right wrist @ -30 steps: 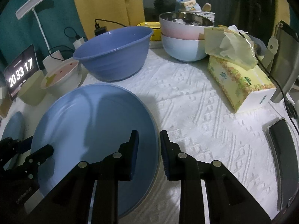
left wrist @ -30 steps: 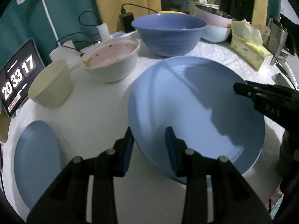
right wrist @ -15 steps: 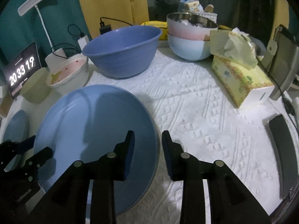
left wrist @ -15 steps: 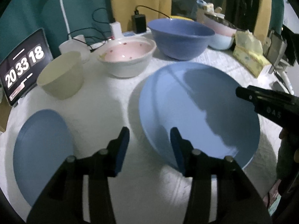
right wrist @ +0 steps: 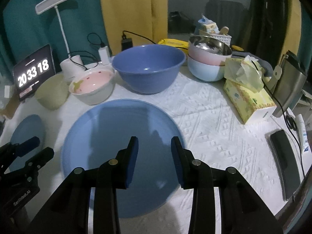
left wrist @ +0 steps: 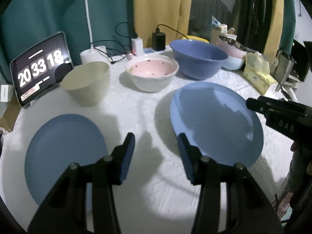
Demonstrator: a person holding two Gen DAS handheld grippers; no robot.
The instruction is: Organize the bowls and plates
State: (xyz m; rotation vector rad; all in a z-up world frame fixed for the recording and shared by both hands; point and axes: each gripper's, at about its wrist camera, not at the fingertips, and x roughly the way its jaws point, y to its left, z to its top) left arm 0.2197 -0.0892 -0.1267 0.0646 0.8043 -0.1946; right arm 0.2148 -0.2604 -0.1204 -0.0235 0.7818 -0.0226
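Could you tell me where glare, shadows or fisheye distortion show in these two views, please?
Left wrist: glare streaks on the large plate, gripper shadow on the cloth, dark bowed edges. Right wrist: gripper shadows on that plate, lamp bowed.

Both hand-held grippers pointed steeply downward. The left hand-held gripper point(left wrist: 157, 141) stood with jaws apart, gripping nothing. The right hand-held gripper point(right wrist: 154, 144) likewise stood parted and empty.

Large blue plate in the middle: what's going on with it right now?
Nobody holds it. The large blue plate lies flat on the white tablecloth. The left gripper and right gripper are both open and empty, hovering at its edges. A small blue plate and several bowls sit unstacked nearby.
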